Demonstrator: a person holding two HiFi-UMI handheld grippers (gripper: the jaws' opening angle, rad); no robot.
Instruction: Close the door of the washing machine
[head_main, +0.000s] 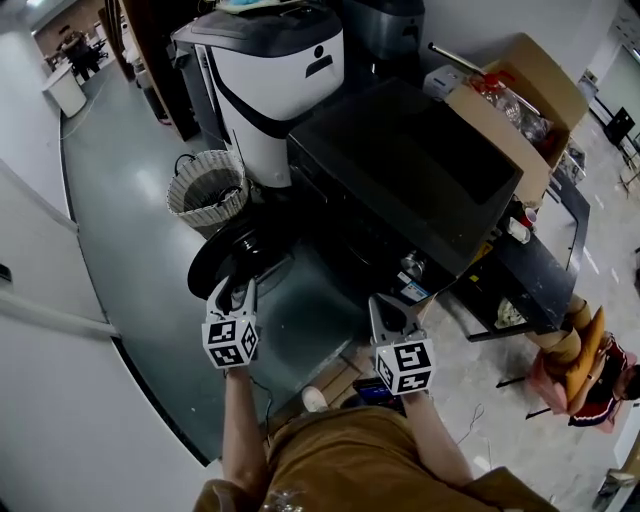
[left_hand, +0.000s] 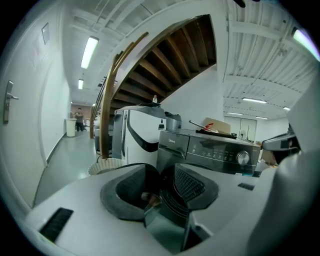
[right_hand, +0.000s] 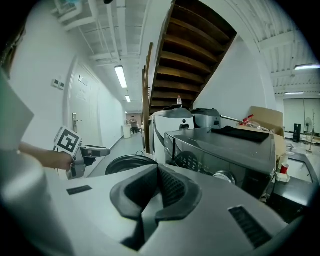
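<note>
The dark front-loading washing machine (head_main: 400, 160) stands in the middle of the head view with its round black door (head_main: 225, 262) swung wide open to the left, out over the floor. My left gripper (head_main: 232, 292) is at the door's near rim, open. In the left gripper view the pads (left_hand: 130, 192) stand apart; the door's ringed inner side (left_hand: 172, 200) shows in the gap, untouched. My right gripper (head_main: 390, 305) hangs in front of the machine's lower right front, shut and empty, pads (right_hand: 167, 185) meeting. The right gripper view shows the door (right_hand: 131, 162) and the left gripper (right_hand: 95, 150) beyond.
A wicker basket (head_main: 207, 188) stands on the floor just beyond the open door. A white and black machine (head_main: 275, 80) stands left of the washer. On the right are an open cardboard box (head_main: 520, 100) and a low black bench (head_main: 530, 280). A paper cup (head_main: 314, 398) sits near my feet.
</note>
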